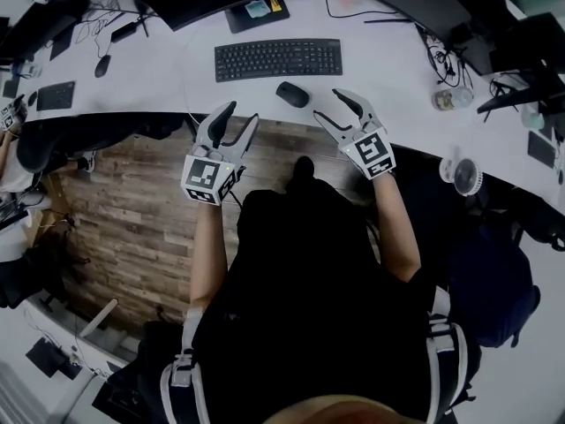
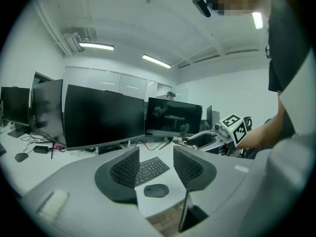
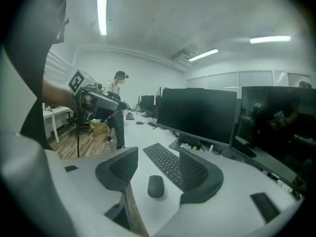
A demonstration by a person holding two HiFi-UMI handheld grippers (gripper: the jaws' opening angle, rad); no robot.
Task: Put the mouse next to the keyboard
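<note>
A black mouse lies on the white desk near its front edge, just in front of the right part of the black keyboard. My right gripper hovers open at the desk edge, just right of the mouse, nothing between its jaws. My left gripper is open too, over the desk edge left of the mouse. In the right gripper view the mouse sits between the jaws' line, ahead, with the keyboard behind it. The left gripper view shows the mouse and keyboard ahead.
Large dark monitors stand behind the keyboard. A second mouse and a black pad lie at the left, cables and a small round container at the right. Wooden floor lies below the desk edge. A person stands far off.
</note>
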